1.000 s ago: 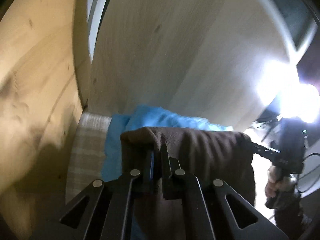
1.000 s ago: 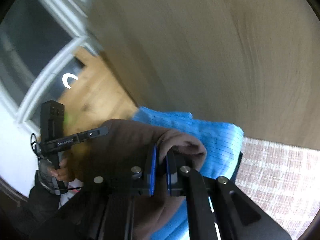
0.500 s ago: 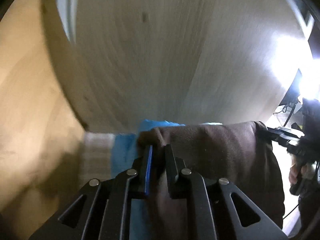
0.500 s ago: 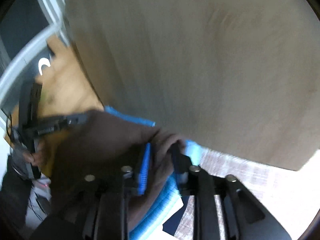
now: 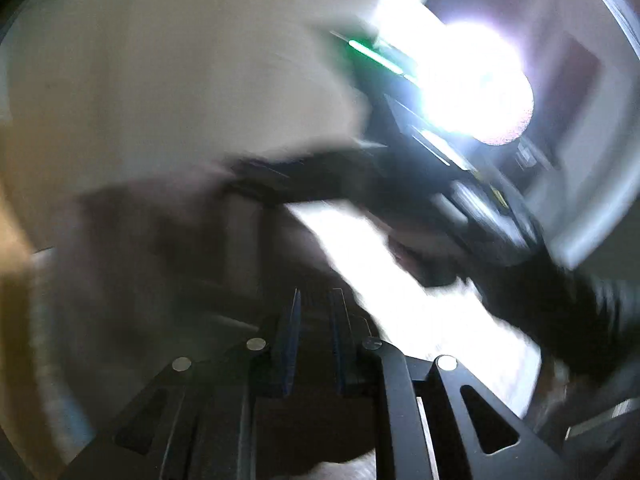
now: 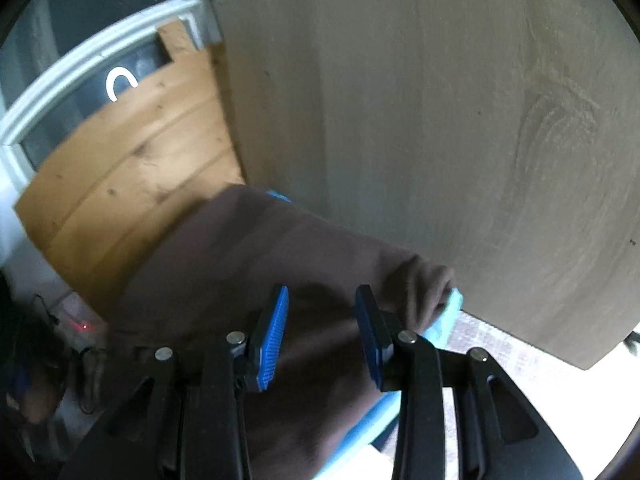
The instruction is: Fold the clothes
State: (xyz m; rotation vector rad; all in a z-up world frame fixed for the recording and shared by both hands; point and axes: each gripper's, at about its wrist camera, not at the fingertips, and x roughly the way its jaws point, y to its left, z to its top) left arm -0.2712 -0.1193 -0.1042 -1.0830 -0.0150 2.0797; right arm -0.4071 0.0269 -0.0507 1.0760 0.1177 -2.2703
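Wooden tabletop [image 6: 460, 120]; brown garment [image 6: 248, 264], lengthwise seemingly left-right.

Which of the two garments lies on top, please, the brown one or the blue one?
The brown garment: it drapes over the blue garment, which only peeks out along its right edge.

A pale wood-grain tabletop [image 6: 460, 120] fills most of the right wrist view. Left of it lies a knotty plank floor [image 6: 132, 168], edged by a white-framed glass door [image 6: 80, 60]. A bright glare [image 5: 476, 88] whitens the blurred left view.
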